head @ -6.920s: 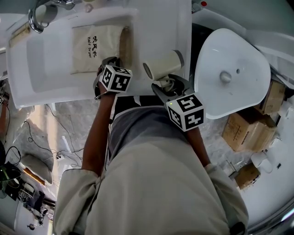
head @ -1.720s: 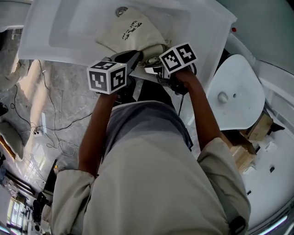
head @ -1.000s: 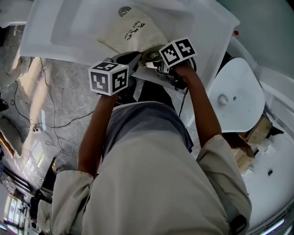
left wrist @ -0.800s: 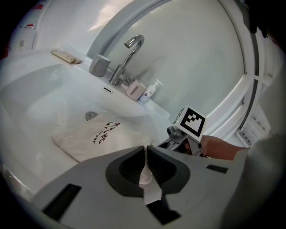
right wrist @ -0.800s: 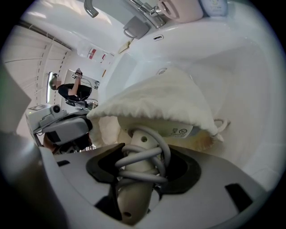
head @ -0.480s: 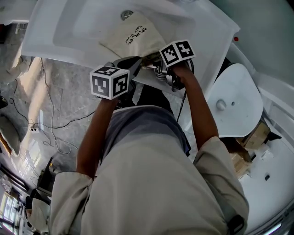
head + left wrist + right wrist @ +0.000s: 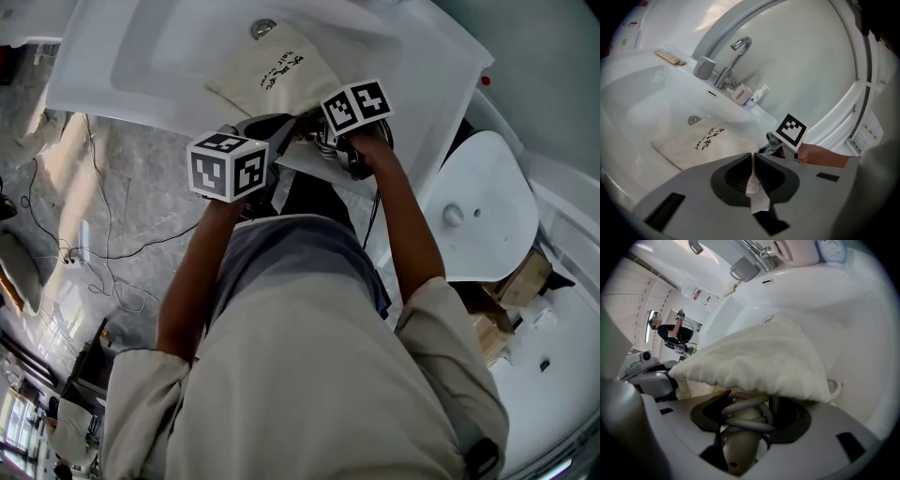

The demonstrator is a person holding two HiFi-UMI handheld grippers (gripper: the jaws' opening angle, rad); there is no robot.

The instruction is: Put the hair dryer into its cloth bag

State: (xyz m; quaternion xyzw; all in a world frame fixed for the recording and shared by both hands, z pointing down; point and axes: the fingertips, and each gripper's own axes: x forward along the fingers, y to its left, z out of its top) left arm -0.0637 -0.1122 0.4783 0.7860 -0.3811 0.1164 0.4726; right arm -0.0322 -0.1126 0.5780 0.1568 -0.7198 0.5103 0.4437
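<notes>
left gripper (image 7: 753, 158): jaws drawn almost together, pinching a thin fold of the cloth bag (image 7: 701, 143) at its mouth edge. a pale strip of fabric stuck out between the pads.

right gripper (image 7: 750, 404): jaws stood wide, clamped on the hair dryer (image 7: 740, 448) by its handle, with the grey cord (image 7: 745, 412) coiled round it between the pads.

i saw the dryer's front end inside the bag, fabric draped over it right down to the jaws (only the handle stub showed on my feed).

bag lay in the white sink (image 7: 141, 56), printed side up, near the drain (image 7: 694, 120). both grippers sat close together at the bag's mouth, by the basin's near edge. tap (image 7: 736, 58) stood behind the basin.
</notes>
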